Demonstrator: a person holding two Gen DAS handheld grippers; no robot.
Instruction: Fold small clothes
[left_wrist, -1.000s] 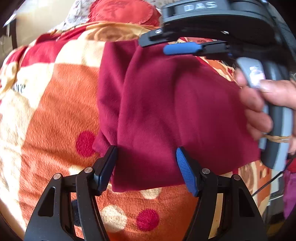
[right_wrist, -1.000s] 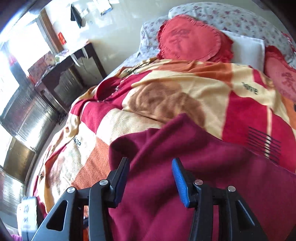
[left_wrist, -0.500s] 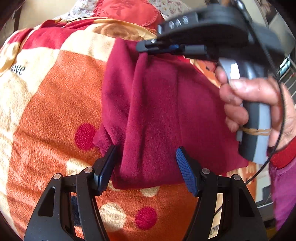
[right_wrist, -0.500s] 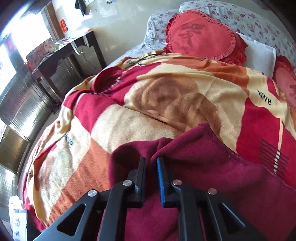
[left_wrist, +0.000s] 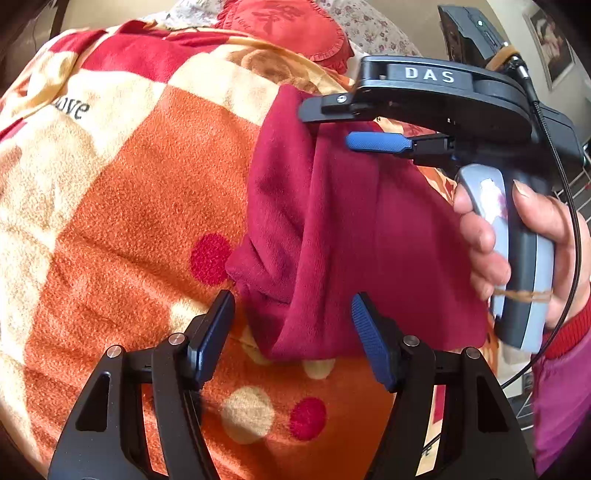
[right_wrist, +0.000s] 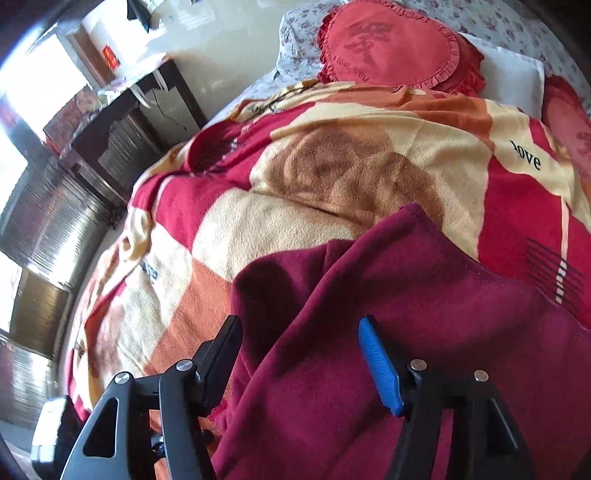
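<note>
A dark red fleece garment (left_wrist: 343, 236) lies bunched and partly folded on the patterned blanket (left_wrist: 140, 192). My left gripper (left_wrist: 291, 328) is open, its fingers straddling the garment's near edge. My right gripper (left_wrist: 332, 125) shows in the left wrist view at the garment's far edge, jaws apart. In the right wrist view the right gripper (right_wrist: 299, 354) is open with the garment (right_wrist: 388, 332) lying between and under its fingers.
A red heart-shaped cushion (right_wrist: 391, 48) and floral pillows sit at the head of the bed. A dark wooden side table (right_wrist: 122, 122) stands by the bed's left side. The person's hand (left_wrist: 517, 240) holds the right gripper's handle.
The right gripper closed on the garment's far edge half a second ago, then opened again. The garment is now more bunched toward the left. The left gripper stayed open.
</note>
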